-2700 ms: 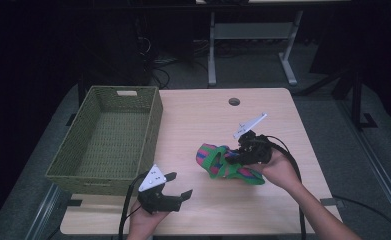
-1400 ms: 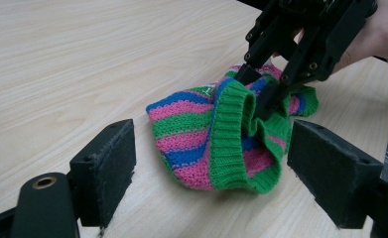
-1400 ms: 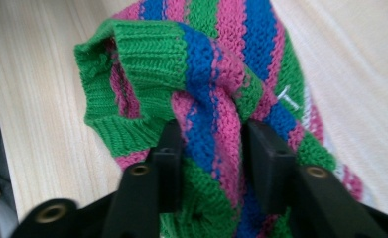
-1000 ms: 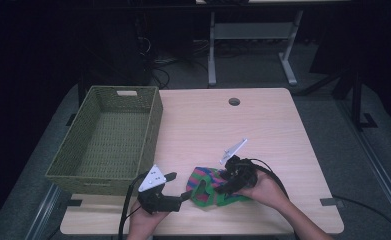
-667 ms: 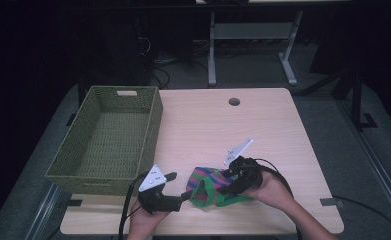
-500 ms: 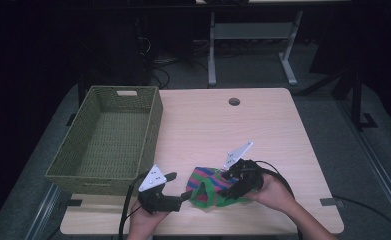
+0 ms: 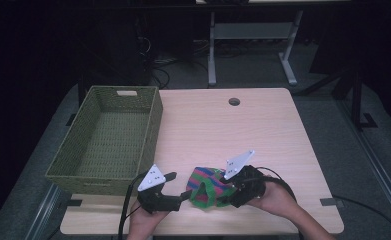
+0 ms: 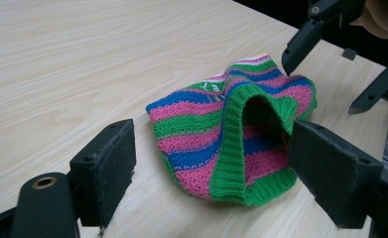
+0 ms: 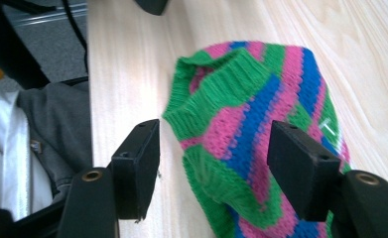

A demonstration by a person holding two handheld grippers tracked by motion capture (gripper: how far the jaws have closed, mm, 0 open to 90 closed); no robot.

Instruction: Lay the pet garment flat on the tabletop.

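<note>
Wooden table [image 7: 263,130] bearing a green wicker basket [image 7: 108,140] at ten o'clock. Striped knit hat [image 7: 209,186] near the six o'clock edge, between left gripper [image 7: 180,196], jaws wide, and right gripper [image 7: 229,192], jaws just narrowing around its cuff, not pressing.

One camera hangs above the person's side of the table [image 7: 263,130], looking forward and down, far enough to take in the whole top and the floor beyond. The other two ride the grippers, low and close to the wood: the left gripper [image 8: 209,178] view looks across at the striped knit hat [image 8: 231,139], the right gripper [image 9: 214,168] view down on it. All three share that hat.
</note>
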